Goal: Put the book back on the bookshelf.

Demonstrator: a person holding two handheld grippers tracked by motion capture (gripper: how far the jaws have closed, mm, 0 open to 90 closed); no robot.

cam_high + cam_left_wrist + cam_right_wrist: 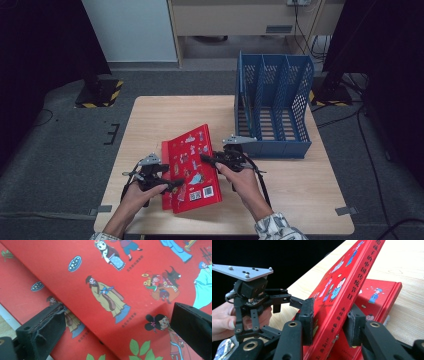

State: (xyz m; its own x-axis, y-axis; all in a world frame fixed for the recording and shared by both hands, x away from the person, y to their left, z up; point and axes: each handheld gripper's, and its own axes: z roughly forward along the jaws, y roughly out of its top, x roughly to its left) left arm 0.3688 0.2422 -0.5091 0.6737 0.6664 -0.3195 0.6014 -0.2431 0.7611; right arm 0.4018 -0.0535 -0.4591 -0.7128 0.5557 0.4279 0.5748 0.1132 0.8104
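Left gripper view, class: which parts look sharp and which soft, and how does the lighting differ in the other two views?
Left gripper view: the red book cover's figures are sharp, the near jaws soft. Right gripper view: spine text crisp, background black. High view: table evenly lit, room edges dark.

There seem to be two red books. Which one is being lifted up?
The upper red book, tilted up on its edge and clamped at the spine by the right gripper. The lower red book lies flat on the table beneath it.

Red book (192,167) printed with colourful cartoon figures and green leaves — beside a blue perforated file rack (272,107) — on pale wood table (155,120).
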